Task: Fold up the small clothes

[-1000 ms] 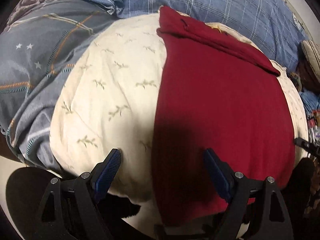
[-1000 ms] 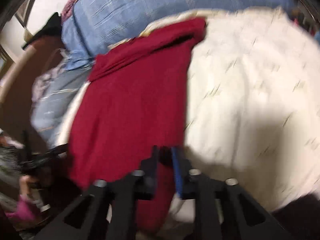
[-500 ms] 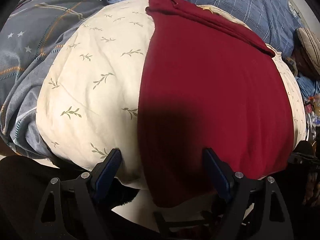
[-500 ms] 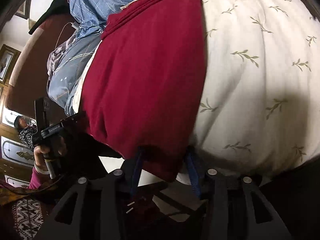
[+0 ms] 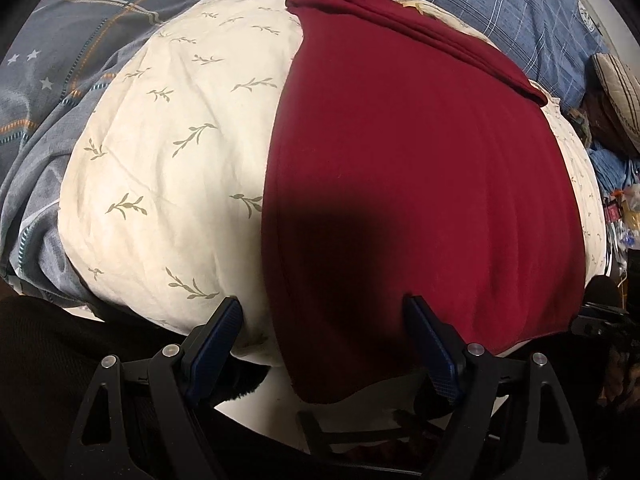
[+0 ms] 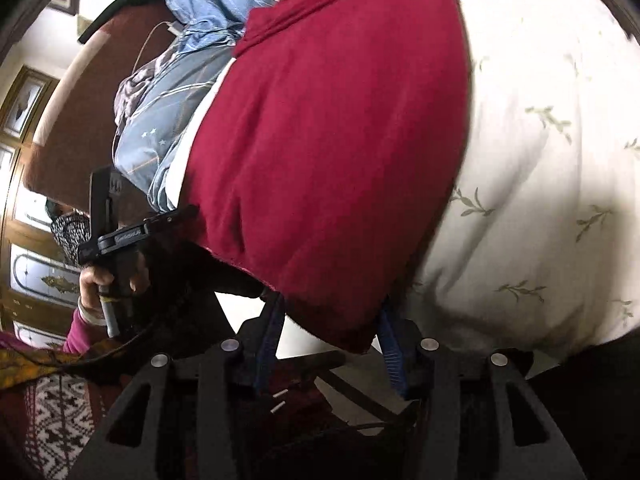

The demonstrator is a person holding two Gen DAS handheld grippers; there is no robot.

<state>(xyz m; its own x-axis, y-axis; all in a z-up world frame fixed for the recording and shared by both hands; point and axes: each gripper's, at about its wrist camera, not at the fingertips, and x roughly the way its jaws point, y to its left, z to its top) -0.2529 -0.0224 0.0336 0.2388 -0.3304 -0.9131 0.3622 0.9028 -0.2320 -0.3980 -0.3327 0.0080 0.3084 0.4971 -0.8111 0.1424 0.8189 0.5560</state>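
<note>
Left wrist view shows my left tongs [image 5: 324, 320] spread wide, gripping nothing, straddling the near left corner of the red garment [image 5: 420, 184], which lies flat on the cream pillow [image 5: 168, 152]. Right wrist view: my right tongs [image 6: 330, 320] have just been opening, the garment's [image 6: 332, 160] hanging corner between them, unpinched.

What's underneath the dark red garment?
The dark red garment lies on a cream leaf-print pillow, with its near corner hanging over the pillow's edge. The pillow surface under the cloth is hidden.
</note>
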